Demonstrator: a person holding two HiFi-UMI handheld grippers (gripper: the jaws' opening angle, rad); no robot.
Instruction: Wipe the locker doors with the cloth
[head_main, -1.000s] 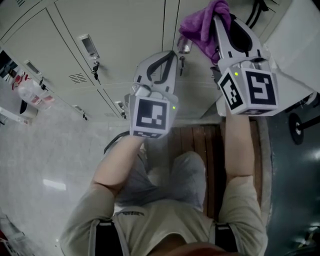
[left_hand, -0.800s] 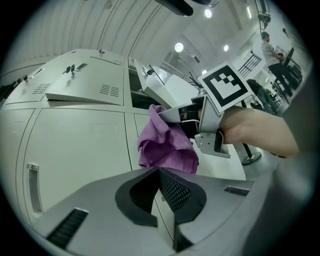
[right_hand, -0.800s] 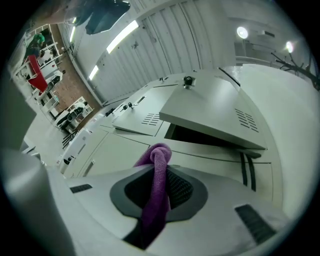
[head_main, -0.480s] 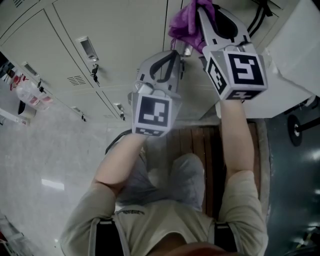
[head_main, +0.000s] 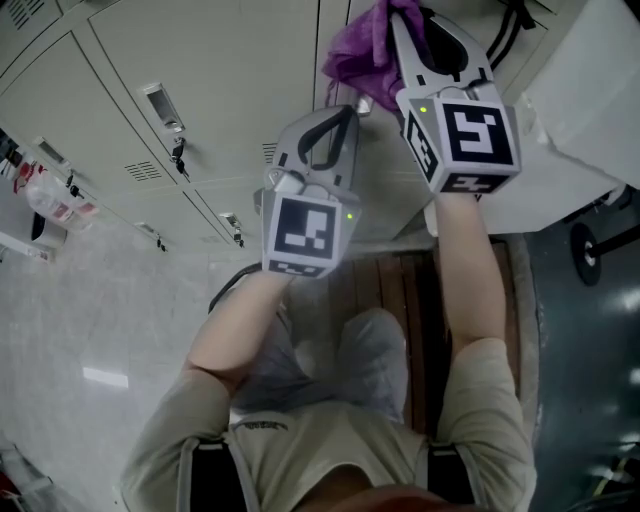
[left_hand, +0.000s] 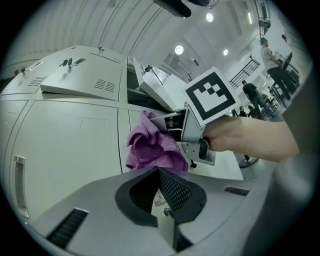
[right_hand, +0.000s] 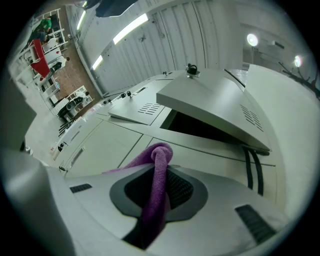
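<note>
Right gripper view, right tool pinching cloth

Pale, glossy floor fills the left of the head view; the lockers stand on it in a row. A clear container with red marks rests by the lockers at the far left, and a dark cable curves over the pale floor. A brown slatted wooden surface adjoins a darker floor on the right, where a black wheel stands.
</note>
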